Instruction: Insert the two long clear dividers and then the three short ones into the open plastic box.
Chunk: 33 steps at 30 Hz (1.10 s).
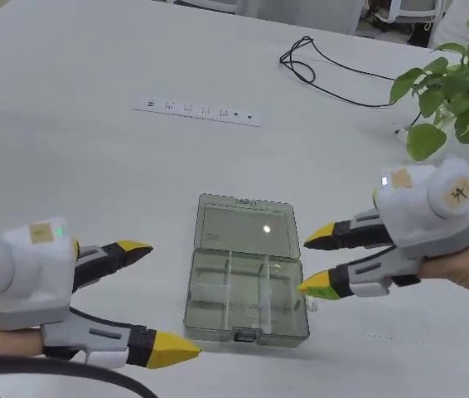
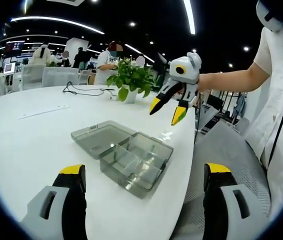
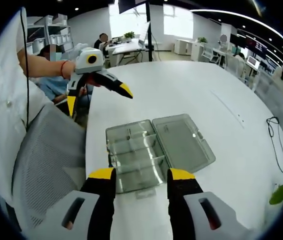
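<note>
Smoky clear plastic formed the box (image 1: 218,332), which lay open on the white table (image 1: 94,182) with its lid (image 1: 247,225) folded flat away from the person and its long side running from one gripper to the other. The left gripper (image 1: 172,300) hovered apart from its left wall, jaws wide apart and empty. The right gripper (image 1: 303,265), jaws parted more narrowly and also empty, was nearer, its lower tip just beside the right wall. Dividers (image 1: 229,282) appeared already seated inside, though their number could not be read.

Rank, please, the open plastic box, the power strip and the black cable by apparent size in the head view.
1. open plastic box
2. power strip and black cable: similar spans, so unranked
</note>
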Motion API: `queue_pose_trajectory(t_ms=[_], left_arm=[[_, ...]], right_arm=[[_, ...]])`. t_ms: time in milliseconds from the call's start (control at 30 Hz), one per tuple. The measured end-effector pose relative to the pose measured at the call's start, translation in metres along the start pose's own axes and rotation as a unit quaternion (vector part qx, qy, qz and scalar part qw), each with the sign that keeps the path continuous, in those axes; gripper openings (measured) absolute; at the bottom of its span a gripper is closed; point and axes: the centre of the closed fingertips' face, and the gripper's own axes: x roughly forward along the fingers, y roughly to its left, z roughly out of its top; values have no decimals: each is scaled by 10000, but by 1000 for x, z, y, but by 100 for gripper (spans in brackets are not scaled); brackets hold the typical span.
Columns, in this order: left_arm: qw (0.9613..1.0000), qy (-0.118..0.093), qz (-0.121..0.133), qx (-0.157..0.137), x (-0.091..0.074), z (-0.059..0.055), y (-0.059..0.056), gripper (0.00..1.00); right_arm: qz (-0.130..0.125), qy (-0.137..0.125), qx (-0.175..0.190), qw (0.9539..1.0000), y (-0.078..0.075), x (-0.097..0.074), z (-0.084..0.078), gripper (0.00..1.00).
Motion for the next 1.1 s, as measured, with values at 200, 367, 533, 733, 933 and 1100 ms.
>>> queue_pose_trajectory(t_ms=[200, 367, 533, 733, 933, 1100], left_arm=[[10000, 24, -33, 3, 0, -1, -2, 100], [10000, 24, -26, -6, 0, 0, -2, 100], [10000, 28, -31, -6, 0, -1, -2, 100], [10000, 33, -32, -23, -1, -1, -1, 100], [10000, 48, -26, -32, -1, -2, -1, 100], [10000, 70, -29, -37, -1, -4, 0, 100]], right_arm=[[-68, 353, 69, 9993, -2, -12, -40, 49], [-42, 631, 63, 9980, -3, -19, -69, 53], [-28, 1093, -90, 9940, -8, -18, -99, 56], [60, 1609, -401, 9861, -11, -11, -129, 56], [110, 1941, -581, 9792, -16, -2, -152, 53], [124, 2098, -713, 9751, -22, 2, -161, 50]])
